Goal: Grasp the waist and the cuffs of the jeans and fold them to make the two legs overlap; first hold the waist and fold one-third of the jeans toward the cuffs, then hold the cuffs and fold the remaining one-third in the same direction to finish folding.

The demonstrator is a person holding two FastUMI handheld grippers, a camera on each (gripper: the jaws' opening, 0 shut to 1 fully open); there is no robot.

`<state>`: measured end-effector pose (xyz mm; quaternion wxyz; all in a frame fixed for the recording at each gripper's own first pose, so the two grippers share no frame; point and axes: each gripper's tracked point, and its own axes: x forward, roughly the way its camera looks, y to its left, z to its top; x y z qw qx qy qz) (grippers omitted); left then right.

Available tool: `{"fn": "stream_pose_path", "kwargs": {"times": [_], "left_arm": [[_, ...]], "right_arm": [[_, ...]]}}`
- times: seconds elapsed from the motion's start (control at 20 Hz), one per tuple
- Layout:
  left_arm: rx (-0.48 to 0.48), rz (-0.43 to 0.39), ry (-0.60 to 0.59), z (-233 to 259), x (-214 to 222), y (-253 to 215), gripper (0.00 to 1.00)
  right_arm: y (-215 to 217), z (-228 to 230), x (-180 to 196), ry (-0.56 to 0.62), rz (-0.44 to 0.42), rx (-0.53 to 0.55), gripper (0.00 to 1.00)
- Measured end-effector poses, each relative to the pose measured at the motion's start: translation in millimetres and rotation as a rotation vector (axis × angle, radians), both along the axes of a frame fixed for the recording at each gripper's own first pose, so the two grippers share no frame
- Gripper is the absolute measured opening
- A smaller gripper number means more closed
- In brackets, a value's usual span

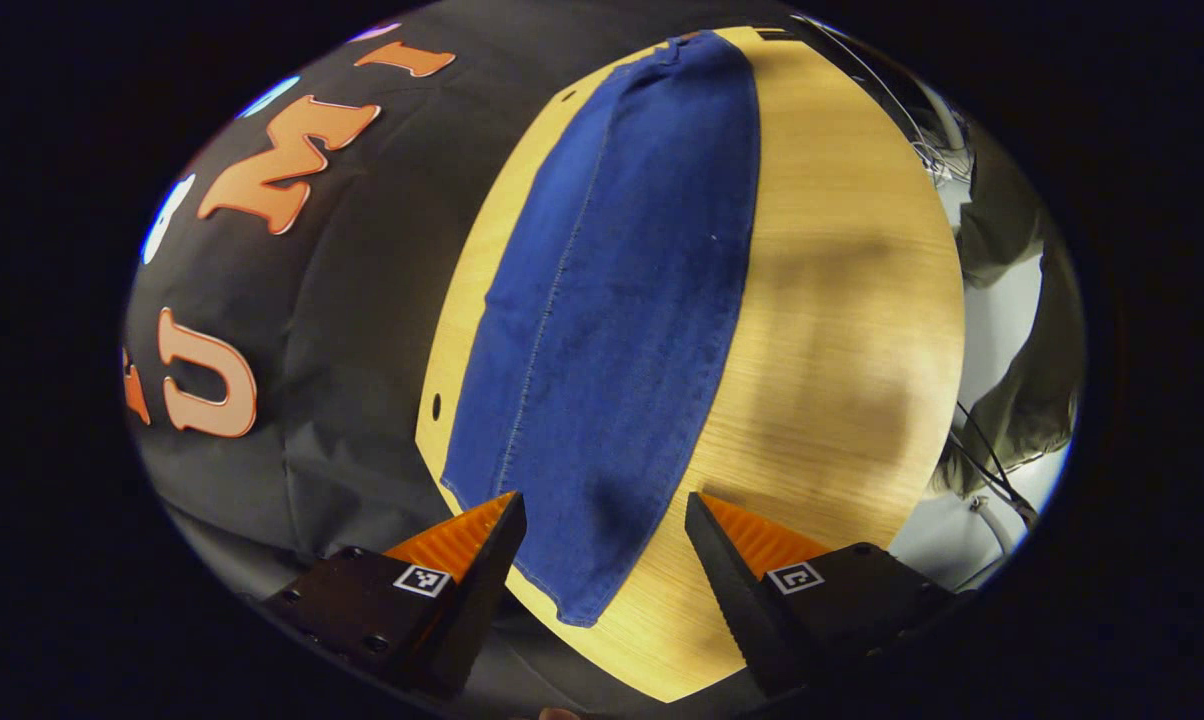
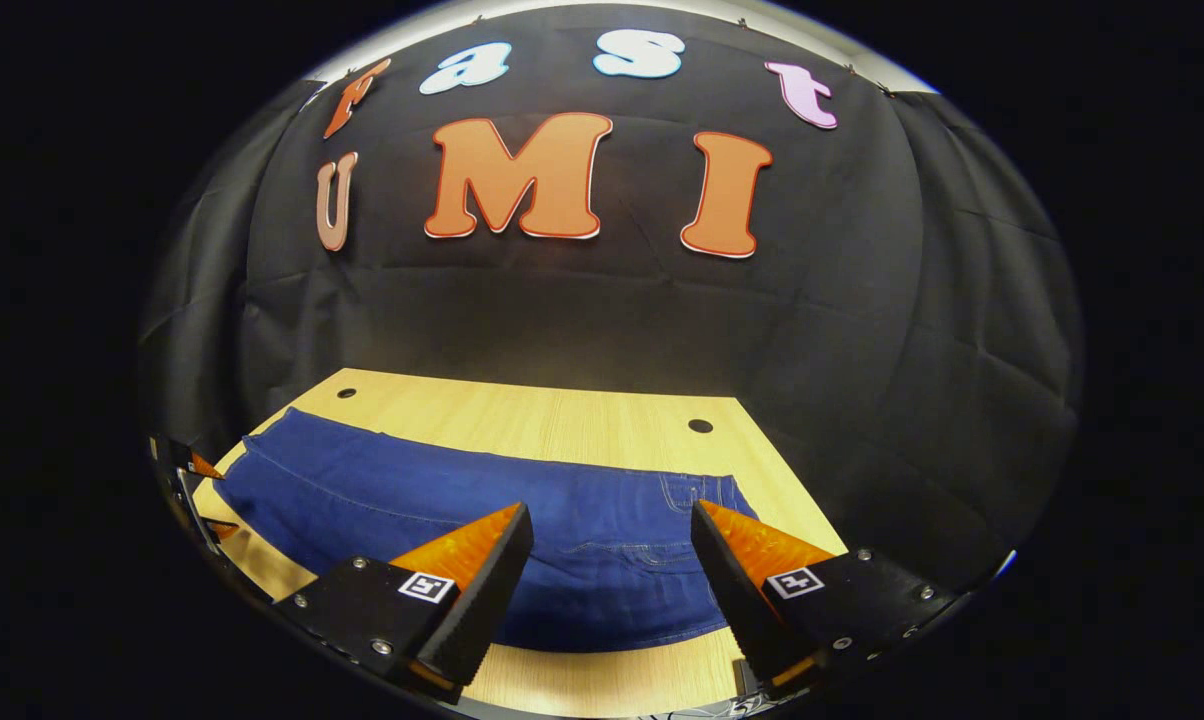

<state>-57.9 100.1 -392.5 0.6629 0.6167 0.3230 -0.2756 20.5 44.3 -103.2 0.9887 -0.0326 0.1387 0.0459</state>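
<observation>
Blue jeans (image 1: 612,300) lie flat on the wooden table (image 1: 842,300), folded lengthwise with one leg over the other. In the left gripper view the cuff end (image 1: 587,590) lies nearest, and my left gripper (image 1: 604,520) hangs open just above it, touching nothing. The right gripper view has the jeans (image 2: 462,510) running across the table, waist and pocket end (image 2: 692,500) toward the right. There my right gripper (image 2: 612,530) is open above the waist part, holding nothing. The left gripper (image 2: 197,490) peeks in at the far left edge of that view.
Black booth cloth (image 2: 602,320) hangs close behind the table's far edge (image 2: 522,385). Round holes (image 2: 700,426) mark the tabletop near its corners. Beside the table stand a person's trouser legs (image 1: 1012,330), with cables (image 1: 982,450) trailing on the pale floor.
</observation>
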Motion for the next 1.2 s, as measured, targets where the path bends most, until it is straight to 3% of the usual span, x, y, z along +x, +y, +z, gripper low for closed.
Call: {"fn": "stream_pose_path", "kwargs": {"times": [0.4,0.85,1.0,1.1,1.2], "left_arm": [[0.108,-0.033,0.052,-24.6,11.2,8.3,0.97],[0.177,-0.04,-0.048,-36.3,73.1,4.0,0.91],[0.148,-0.035,-0.042,-53.1,85.5,1.2,0.36],[0.185,-0.043,-0.05,-60.2,91.4,-1.0,0.07],[0.137,-0.008,-0.021,-56.6,84.0,0.8,0.07]], "right_arm": [[-14.5,-4.3,1.0,0.015,-0.03,0.0,0.98],[-20.5,-11.5,3.3,0.042,-0.047,0.009,0.98],[-22.7,-12.8,2.5,0.044,-0.051,-0.001,0.98],[-26.2,-16.0,3.2,0.049,-0.057,-0.02,0.98],[-32.9,-16.5,2.1,0.037,-0.06,-0.059,0.98]]}}
